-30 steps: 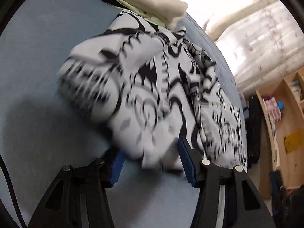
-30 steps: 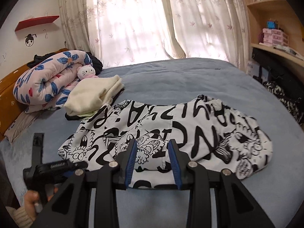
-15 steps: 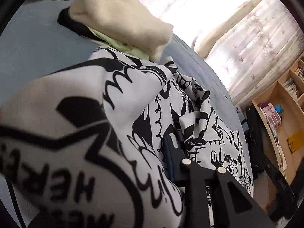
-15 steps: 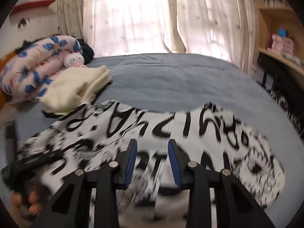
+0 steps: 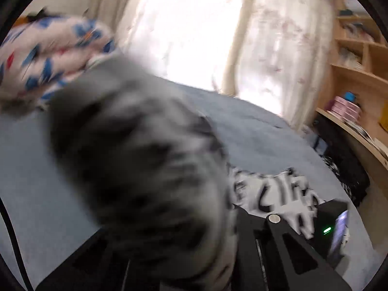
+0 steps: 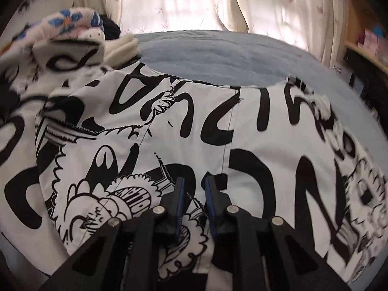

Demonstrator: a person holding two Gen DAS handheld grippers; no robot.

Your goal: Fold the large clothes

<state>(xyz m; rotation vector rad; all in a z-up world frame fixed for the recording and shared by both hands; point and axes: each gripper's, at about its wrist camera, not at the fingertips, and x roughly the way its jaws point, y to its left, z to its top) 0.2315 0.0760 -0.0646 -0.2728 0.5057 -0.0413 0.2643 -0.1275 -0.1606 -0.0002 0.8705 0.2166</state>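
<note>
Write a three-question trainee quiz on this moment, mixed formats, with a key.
1. True or false: the black-and-white printed garment lies on a wooden floor.
2. Multiple choice: in the right wrist view, what sits just past the garment's far left corner? A) a folded cream cloth B) a laptop C) a shoe
3. Short answer: which gripper holds a bunch of the garment up in front of its own camera?

Key
1. False: it lies on the blue bed cover.
2. A.
3. The left gripper; blurred cloth fills most of its view.
</note>
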